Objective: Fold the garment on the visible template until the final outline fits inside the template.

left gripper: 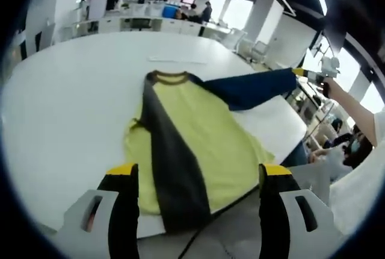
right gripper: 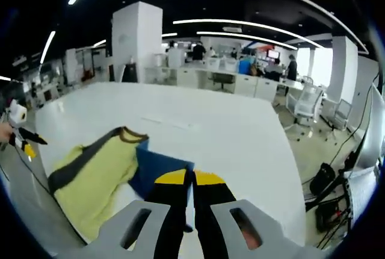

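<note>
A yellow shirt [left gripper: 204, 138] with a brown collar [left gripper: 170, 78] lies flat on the white table [left gripper: 72, 108]. One dark sleeve [left gripper: 171, 162] is folded lengthwise over its body. The other, navy sleeve [left gripper: 252, 87] is stretched out to the right, its end at my right gripper [left gripper: 313, 76]. In the right gripper view that gripper [right gripper: 191, 179] is shut on the navy sleeve [right gripper: 153, 171], with the yellow body [right gripper: 96, 177] to its left. My left gripper [left gripper: 200, 174] hangs open above the shirt's hem at the near table edge, and also appears far off [right gripper: 21, 134].
A thin pale strip [left gripper: 174, 60] lies on the table beyond the collar. Seated people [left gripper: 346, 144] are close to the table's right side. Office chairs [right gripper: 307, 105], desks and standing people fill the background. Cables [right gripper: 328, 180] lie on the floor right of the table.
</note>
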Demonstrator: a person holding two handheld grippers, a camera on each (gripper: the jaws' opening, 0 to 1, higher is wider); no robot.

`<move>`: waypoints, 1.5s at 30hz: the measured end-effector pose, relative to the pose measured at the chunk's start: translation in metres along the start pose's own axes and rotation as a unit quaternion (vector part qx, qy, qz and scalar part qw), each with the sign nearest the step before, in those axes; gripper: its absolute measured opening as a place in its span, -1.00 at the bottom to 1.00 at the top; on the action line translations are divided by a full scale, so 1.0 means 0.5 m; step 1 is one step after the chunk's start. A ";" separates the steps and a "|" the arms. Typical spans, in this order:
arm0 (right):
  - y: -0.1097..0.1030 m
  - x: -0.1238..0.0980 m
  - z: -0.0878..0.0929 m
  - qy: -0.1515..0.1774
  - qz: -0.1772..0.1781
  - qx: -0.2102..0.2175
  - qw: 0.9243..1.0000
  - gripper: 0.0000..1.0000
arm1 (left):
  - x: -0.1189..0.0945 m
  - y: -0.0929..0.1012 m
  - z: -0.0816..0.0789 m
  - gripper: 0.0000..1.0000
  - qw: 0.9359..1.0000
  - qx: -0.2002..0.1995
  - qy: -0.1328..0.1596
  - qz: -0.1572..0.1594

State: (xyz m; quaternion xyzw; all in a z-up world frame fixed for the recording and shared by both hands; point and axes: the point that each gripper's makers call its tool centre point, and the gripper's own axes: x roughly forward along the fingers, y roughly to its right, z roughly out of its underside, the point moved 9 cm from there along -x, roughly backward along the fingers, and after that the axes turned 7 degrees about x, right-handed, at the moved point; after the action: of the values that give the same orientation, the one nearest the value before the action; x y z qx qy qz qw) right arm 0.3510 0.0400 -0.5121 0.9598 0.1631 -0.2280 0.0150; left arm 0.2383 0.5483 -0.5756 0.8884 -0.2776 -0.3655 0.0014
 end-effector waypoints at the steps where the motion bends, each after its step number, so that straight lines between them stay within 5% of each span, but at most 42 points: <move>1: 0.005 0.003 0.002 -0.003 0.003 -0.002 1.000 -0.93 | 0.000 0.000 0.001 0.57 1.000 -0.001 0.000 -0.001; 11: 0.064 0.032 0.025 -0.032 0.034 -0.007 0.999 -0.93 | 0.005 0.003 0.005 0.57 1.000 -0.005 -0.004 -0.004; 45: 0.158 0.087 0.081 -0.091 0.068 0.000 0.994 -0.93 | 0.039 -0.004 -0.001 0.57 1.000 -0.012 -0.025 -0.006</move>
State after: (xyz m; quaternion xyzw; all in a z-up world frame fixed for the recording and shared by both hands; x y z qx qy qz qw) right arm 0.3955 -0.0254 -0.5711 0.9440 0.0959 -0.3125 0.0451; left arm 0.2509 0.5403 -0.5882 0.8807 -0.2676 -0.3909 0.0026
